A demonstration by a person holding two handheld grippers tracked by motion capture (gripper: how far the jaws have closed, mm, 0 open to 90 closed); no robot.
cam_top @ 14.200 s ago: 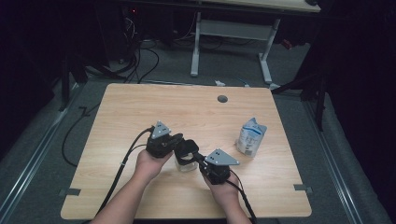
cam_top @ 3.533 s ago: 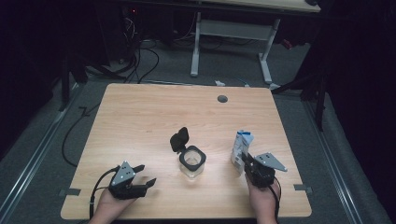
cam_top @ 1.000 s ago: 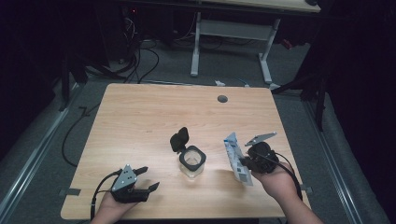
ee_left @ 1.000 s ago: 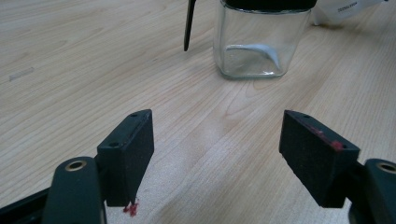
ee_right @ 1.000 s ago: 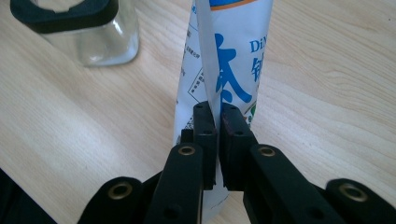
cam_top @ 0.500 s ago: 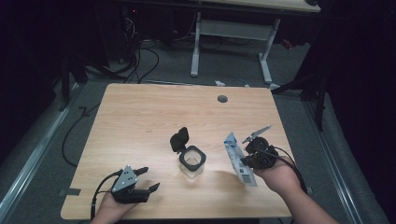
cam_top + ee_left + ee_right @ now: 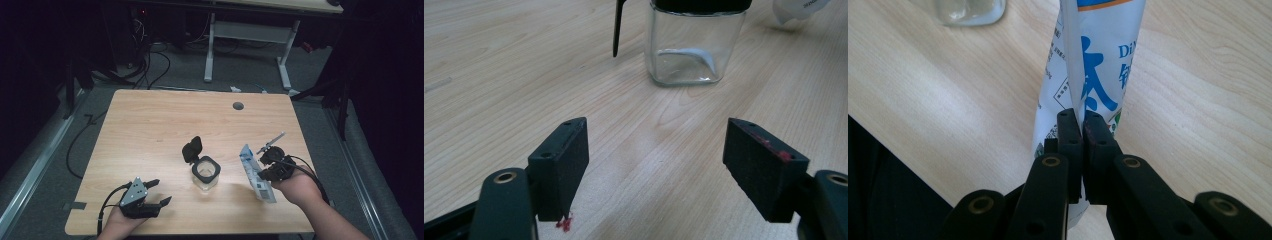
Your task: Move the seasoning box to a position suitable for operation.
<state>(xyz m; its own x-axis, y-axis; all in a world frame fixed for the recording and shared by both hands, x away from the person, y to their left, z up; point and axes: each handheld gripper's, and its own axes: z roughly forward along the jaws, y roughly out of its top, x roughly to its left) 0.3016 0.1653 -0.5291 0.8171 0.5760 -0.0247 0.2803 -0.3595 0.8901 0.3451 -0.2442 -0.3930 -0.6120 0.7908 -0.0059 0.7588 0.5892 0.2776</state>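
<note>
Two grippers | right gripper [image 7: 1082, 125] clamps pouch [image 7: 1093, 65] edge, tilted | left gripper [image 7: 659, 165] agape, jar [image 7: 696, 42] ahead

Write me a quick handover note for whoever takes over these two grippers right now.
Right gripper: shut on the white and blue packet, pinching its edge; the packet is held tilted, top towards the jar.
Left gripper: open, holding nothing, low over the table's front left corner.
Glass jar: upright mid-table, its black flip lid open; a little white material shows at the bottom in the left gripper view.
Done: lid open, packet picked up.
Left, probably: bring the packet over the jar mouth and pour, likely steadying the jar with the left gripper, then close the lid.
</note>
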